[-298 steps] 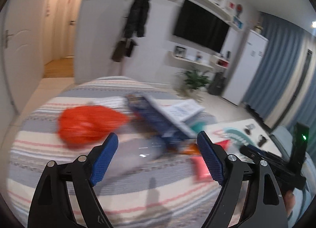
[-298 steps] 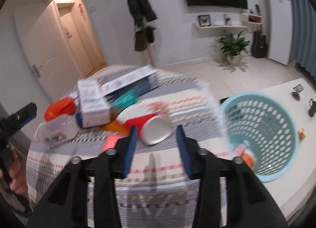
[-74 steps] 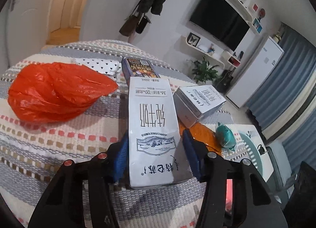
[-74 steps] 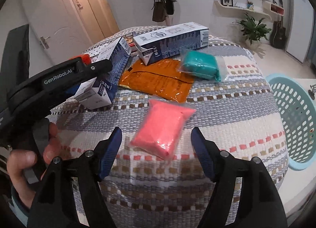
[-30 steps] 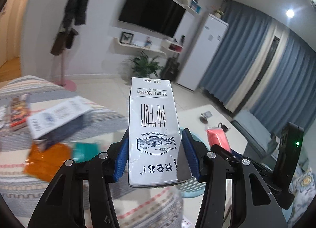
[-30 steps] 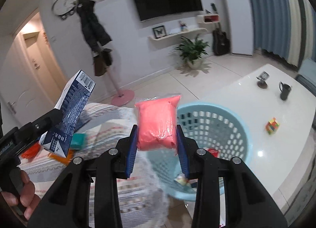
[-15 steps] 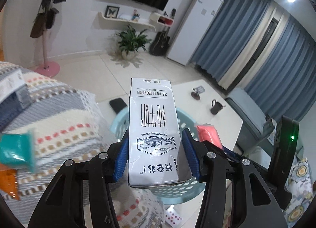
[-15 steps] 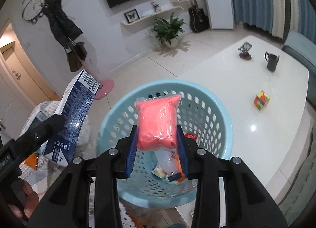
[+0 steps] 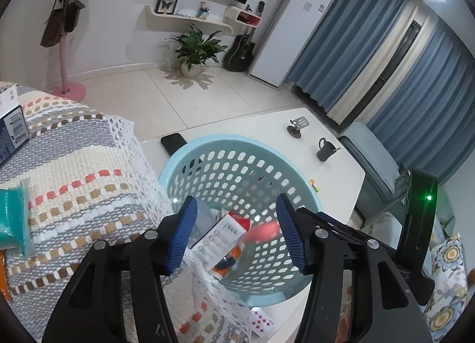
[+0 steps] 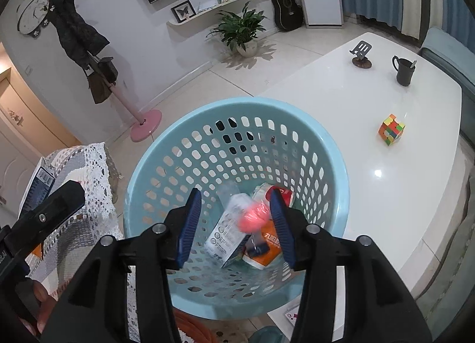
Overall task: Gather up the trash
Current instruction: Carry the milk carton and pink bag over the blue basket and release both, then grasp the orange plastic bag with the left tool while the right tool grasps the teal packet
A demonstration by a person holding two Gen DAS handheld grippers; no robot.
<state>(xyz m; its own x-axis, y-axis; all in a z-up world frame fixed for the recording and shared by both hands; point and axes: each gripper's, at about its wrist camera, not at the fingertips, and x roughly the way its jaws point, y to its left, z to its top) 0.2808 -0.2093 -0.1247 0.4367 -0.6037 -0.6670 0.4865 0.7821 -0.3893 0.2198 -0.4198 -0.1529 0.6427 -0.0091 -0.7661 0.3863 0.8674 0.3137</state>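
A light blue perforated basket (image 9: 285,164) (image 10: 332,147) stands on the white table beside the striped cloth. Both grippers hover over it. My left gripper (image 9: 237,233) is open and empty. My right gripper (image 10: 234,221) is open and empty. A white milk carton (image 9: 219,234) (image 10: 228,230) lies in the basket. A blurred pink packet (image 10: 253,218) (image 9: 262,230) is falling into the basket. Other trash, a red cup (image 10: 282,193) and an orange pack (image 10: 268,243), lies at the bottom.
The striped cloth (image 9: 74,164) still holds a teal packet (image 9: 12,218) and a blue box (image 9: 12,129). On the white table (image 10: 371,96) are a black mug (image 10: 403,71), a colour cube (image 10: 391,129), a phone stand (image 10: 360,52) and a black phone (image 9: 173,142).
Both grippers opened over the basket. The milk carton dropped from the left gripper into it, and the pink packet left the right gripper and is falling in.
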